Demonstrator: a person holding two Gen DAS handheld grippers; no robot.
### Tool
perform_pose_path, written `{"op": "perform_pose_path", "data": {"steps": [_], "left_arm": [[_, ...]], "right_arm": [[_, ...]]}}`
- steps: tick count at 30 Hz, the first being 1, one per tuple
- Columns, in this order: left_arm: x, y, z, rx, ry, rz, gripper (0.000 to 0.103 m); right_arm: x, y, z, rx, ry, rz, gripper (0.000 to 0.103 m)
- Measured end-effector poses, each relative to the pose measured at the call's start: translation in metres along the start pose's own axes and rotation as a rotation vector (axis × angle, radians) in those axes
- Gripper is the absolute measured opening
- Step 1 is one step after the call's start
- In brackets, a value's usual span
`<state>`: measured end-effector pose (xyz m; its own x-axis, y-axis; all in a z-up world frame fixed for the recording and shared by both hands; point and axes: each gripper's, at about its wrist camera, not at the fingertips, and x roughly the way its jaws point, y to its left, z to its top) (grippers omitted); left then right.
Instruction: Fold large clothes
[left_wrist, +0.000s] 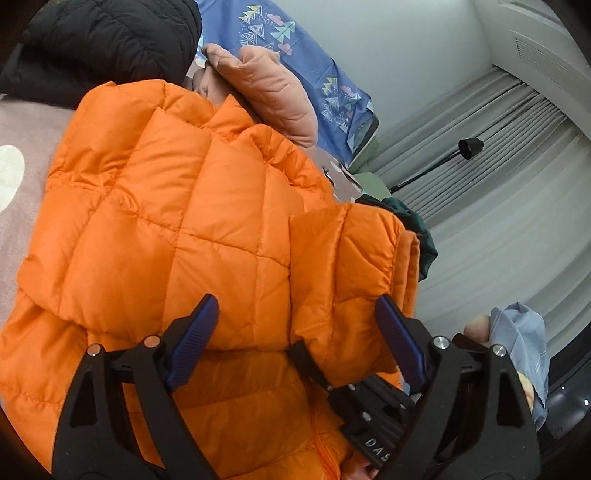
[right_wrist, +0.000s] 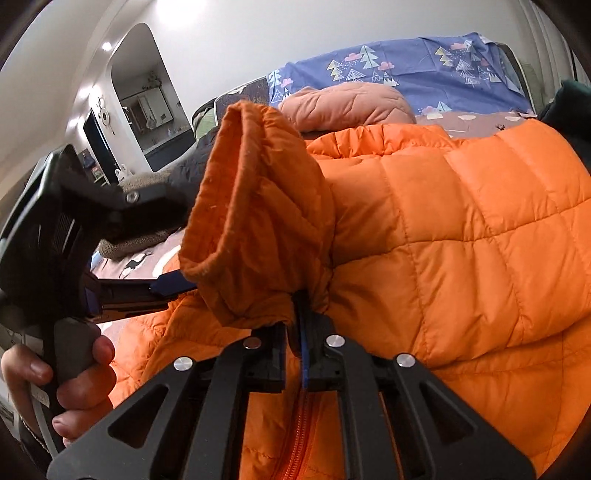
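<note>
Partly hidden, right gripper (right_wrist: 295, 328) fingers pinch the orange jacket's (right_wrist: 461, 229) sleeve.

We see a bed with a dusty-pink animal-print cover (right_wrist: 480, 122) against a plain white wall (right_wrist: 295, 29), backed by a blue tree-patterned sheet (right_wrist: 424, 70). Pale grey pleated curtains (left_wrist: 498, 155) hang by a slim black lamp (left_wrist: 469, 147). An arched doorway (right_wrist: 144, 92) opens onto a lit room, with a ceiling spotlight (right_wrist: 107, 46) beside it.

Home bedroom – bed w/ patterned sheet (right_wrist: 424, 62), curtains (left_wrist: 498, 206) (mirror (right_wrist: 147, 103) beyond doorway).
</note>
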<state>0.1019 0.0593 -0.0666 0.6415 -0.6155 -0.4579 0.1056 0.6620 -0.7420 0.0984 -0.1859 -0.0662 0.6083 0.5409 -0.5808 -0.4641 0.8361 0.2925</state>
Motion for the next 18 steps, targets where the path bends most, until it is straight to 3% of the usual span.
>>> {"op": "perform_pose_path", "data": {"steps": [6, 18], "left_arm": [[-0.007, -0.01, -0.002, 0.038, -0.026, -0.038, 0.094], [0.006, -0.03, -0.002, 0.125, -0.006, 0.004, 0.093]], "right_arm": [[0.012, 0.006, -0.008, -0.026, 0.021, -0.025, 0.007], [0.009, 0.02, -0.012, -0.077, 0.022, -0.058, 0.009]]}}
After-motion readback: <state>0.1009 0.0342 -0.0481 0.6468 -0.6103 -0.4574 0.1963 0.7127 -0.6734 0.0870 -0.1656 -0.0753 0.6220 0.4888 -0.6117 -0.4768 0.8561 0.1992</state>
